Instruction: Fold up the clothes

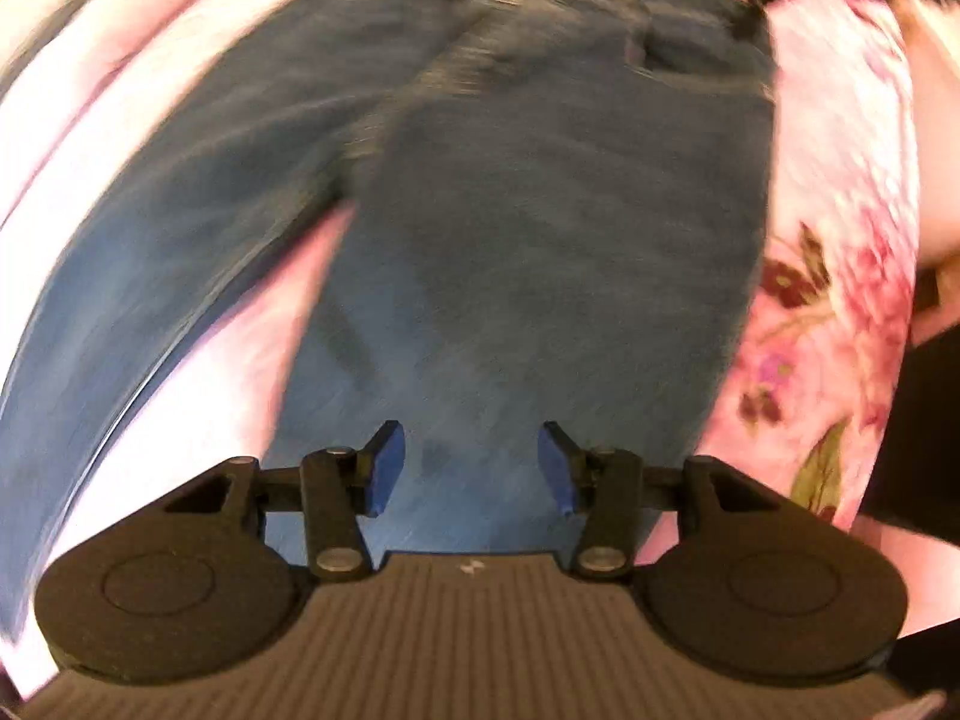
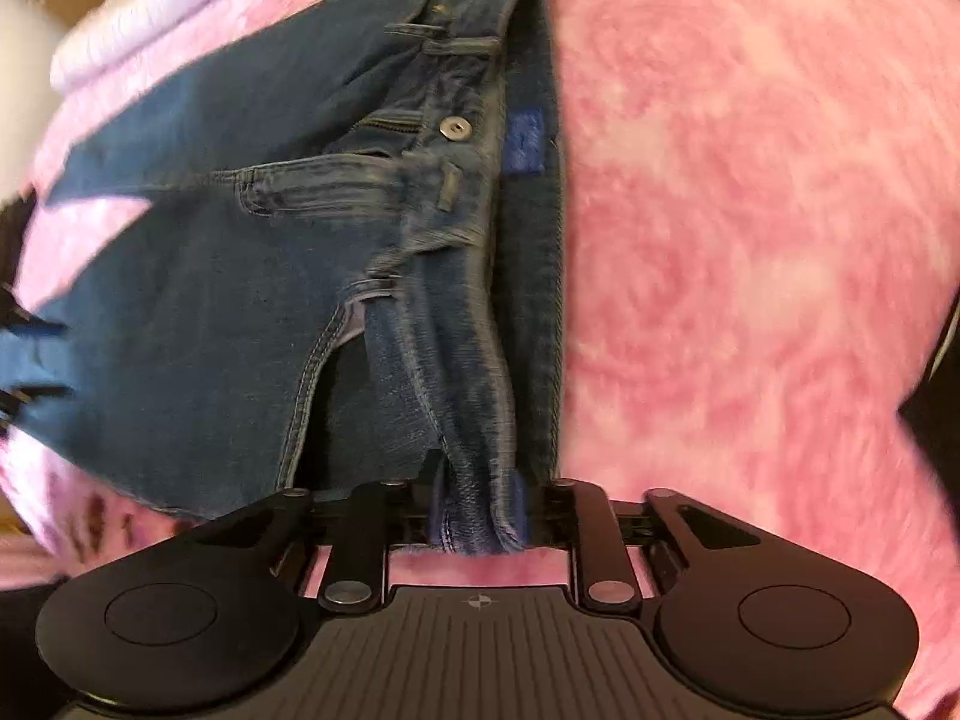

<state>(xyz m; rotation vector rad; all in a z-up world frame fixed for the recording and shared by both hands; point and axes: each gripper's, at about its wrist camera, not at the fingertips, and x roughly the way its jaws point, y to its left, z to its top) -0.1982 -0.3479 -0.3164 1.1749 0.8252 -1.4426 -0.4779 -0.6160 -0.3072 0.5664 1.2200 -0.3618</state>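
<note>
A pair of blue jeans [image 1: 516, 240] lies spread on a pink fuzzy blanket [image 1: 840, 192]. In the blurred left wrist view my left gripper [image 1: 471, 468] hovers over one trouser leg, jaws wide apart, with only denim showing between the blue pads [image 1: 384, 468]. In the right wrist view the waistband [image 2: 480, 240] with its metal button [image 2: 454, 127] runs up the middle. My right gripper [image 2: 480, 516] is shut on the near end of that waistband, bunching the denim between its fingers.
The pink blanket [image 2: 750, 240] covers the whole right half of the right wrist view. It shows a flower print [image 1: 798, 324] at the right. A pale folded blanket or pillow [image 2: 198, 6] lies at the far left. Dark edges [image 2: 936, 420] mark the bed's side.
</note>
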